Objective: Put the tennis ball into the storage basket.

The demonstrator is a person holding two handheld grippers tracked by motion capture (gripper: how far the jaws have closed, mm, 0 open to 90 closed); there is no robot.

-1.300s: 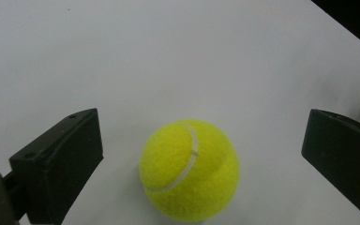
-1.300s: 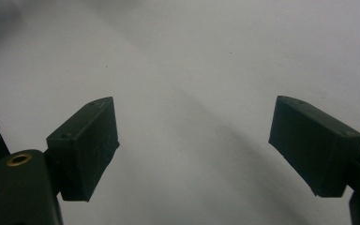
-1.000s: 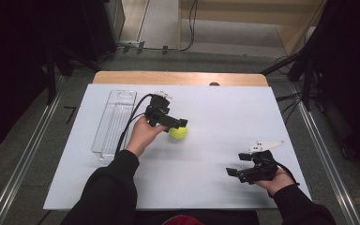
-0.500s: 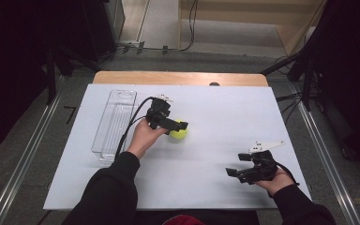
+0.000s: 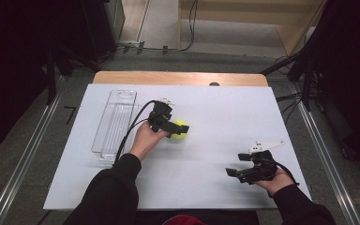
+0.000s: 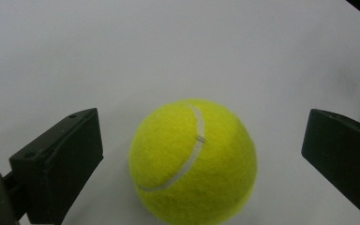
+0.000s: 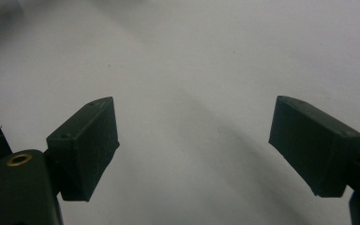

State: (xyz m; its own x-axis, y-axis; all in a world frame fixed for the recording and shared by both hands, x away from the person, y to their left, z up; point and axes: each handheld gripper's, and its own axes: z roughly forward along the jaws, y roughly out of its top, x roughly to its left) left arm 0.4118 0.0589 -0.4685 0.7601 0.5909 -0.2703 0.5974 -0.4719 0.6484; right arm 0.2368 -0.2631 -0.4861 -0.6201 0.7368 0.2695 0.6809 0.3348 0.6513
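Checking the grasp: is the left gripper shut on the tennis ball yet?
Open: the left gripper straddles the tennis ball, with white table showing between ball and each jaw.

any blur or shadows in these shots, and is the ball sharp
Left gripper view: ball sharp, seam clear, soft shadow beneath it. Right gripper view: jaws sharp, a broad curved shadow falls across the table. High view: slightly soft; dark surroundings, evenly lit table.

Black two-jaw left gripper and right gripper, each with blocky rectangular jaws marked by small screw holes. A black cable is trailed; a brass fitting is seen. Black sleeves are worn.
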